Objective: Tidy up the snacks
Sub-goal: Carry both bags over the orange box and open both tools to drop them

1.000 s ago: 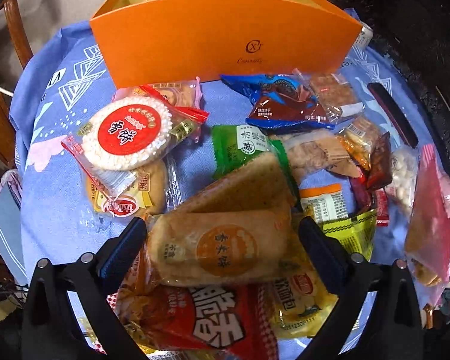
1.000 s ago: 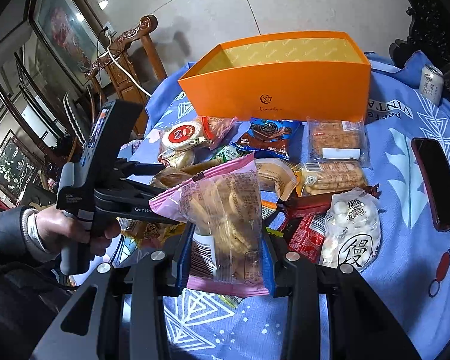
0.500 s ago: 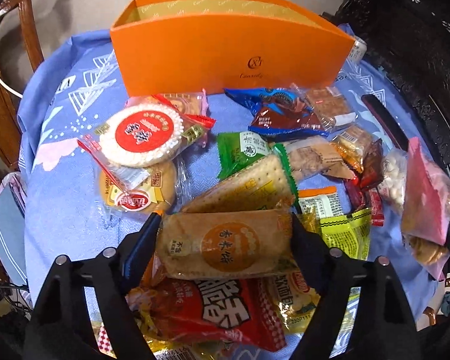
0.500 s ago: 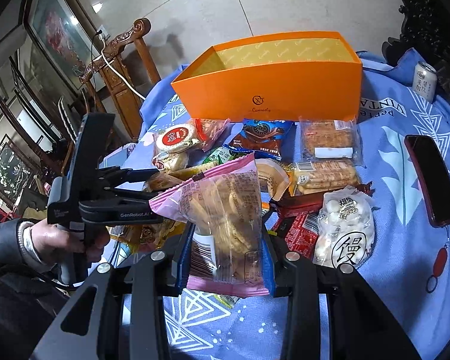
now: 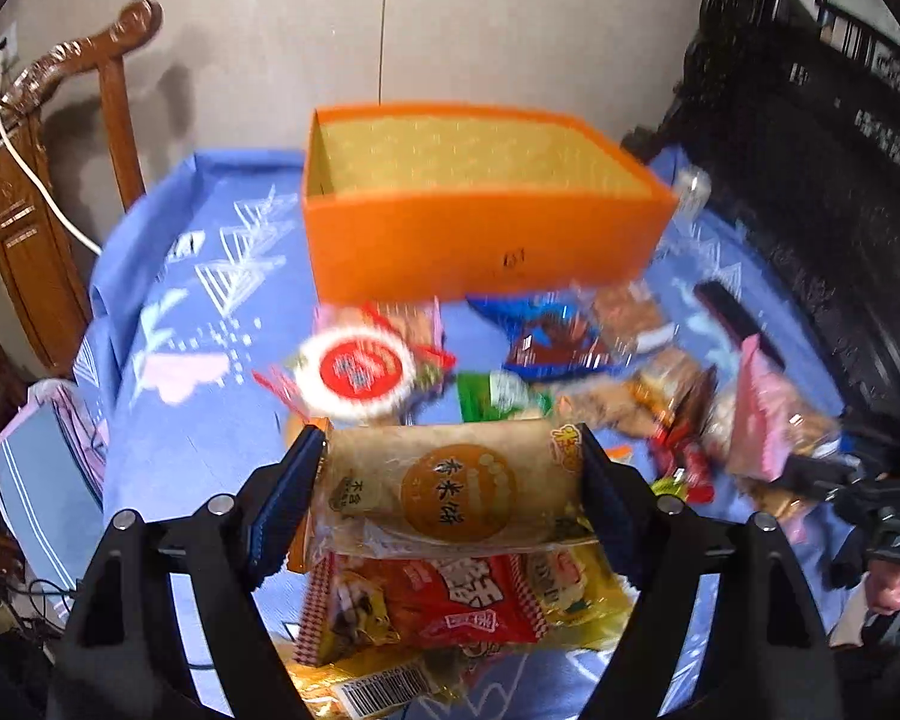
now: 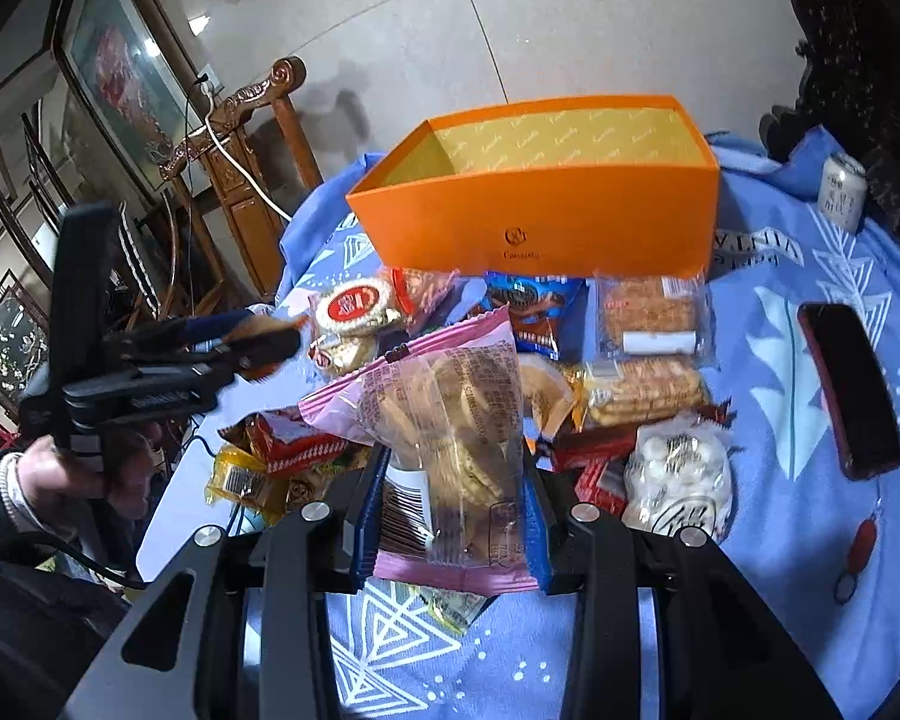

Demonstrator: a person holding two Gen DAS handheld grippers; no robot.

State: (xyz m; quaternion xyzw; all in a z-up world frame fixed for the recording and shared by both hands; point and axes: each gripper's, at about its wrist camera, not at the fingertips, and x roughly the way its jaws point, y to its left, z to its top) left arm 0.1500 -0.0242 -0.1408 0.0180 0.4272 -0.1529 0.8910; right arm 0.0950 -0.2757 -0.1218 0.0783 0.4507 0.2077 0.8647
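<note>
Since a second ago the left gripper (image 5: 450, 480) has clenched on a tan snack packet (image 5: 450, 489) and lifted it off the pile; its long axis spans the jaws. The right gripper (image 6: 450, 504) grasps a pink cookie bag (image 6: 444, 420), upright. Beyond both jaws, the orange box (image 6: 546, 222) reads "Connaitly", roughly.

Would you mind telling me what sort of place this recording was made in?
Probably a home living or dining room: carved wooden chairs, a framed picture by a tiled floor, and a table under a blue cloth strewn with snacks.
</note>
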